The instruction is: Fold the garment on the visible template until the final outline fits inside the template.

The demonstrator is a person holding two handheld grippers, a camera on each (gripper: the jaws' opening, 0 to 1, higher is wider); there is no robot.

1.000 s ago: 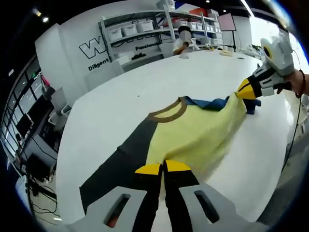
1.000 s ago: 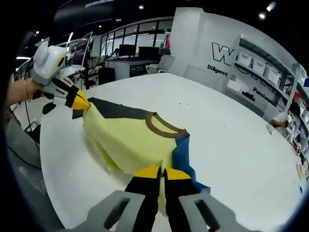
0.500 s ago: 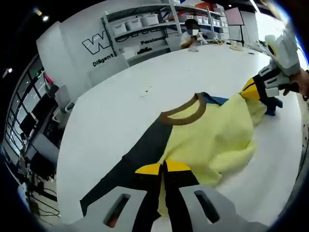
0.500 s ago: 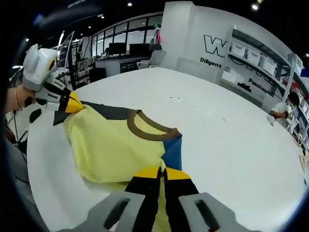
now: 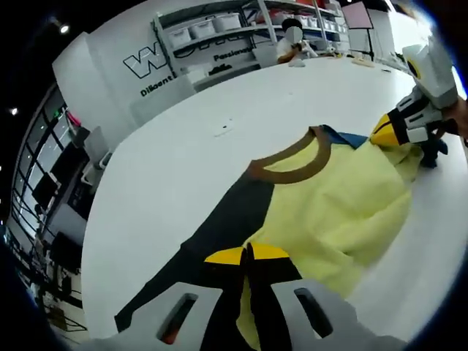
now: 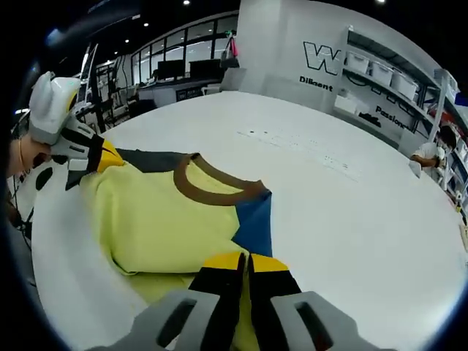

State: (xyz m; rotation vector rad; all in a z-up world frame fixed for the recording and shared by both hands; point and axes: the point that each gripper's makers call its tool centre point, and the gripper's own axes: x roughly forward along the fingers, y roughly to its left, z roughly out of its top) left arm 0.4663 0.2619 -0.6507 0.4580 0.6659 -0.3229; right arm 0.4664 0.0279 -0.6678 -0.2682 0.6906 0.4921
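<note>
The yellow T-shirt [image 5: 336, 212] lies on the big white table [image 5: 183, 161], with its brown collar [image 5: 292, 164] turned toward the far shelves [image 5: 219, 29] and a dark grey sleeve [image 5: 219, 227] on one side of the collar, a blue sleeve [image 6: 256, 223] on the other. The left gripper [image 5: 247, 254] has its jaws together, clamped on the yellow cloth next to the grey sleeve, and the right gripper [image 6: 246, 261] is closed in the same way on the cloth just below the blue sleeve. I think both hold the lower part of the shirt so it can be carried up over the body toward the collar, which makes one fold across the garment; two holding points keep the edge straight. The cloth between them is doubled and a little loose, not yet pressed flat. I cannot see any template marking on the table around the shirt. Compared with one second ago, both grippers have moved closer to the collar, the lifted cloth now sits lower and covers more of the shirt, and the blue sleeve shows less than before in the left gripper view.
</note>
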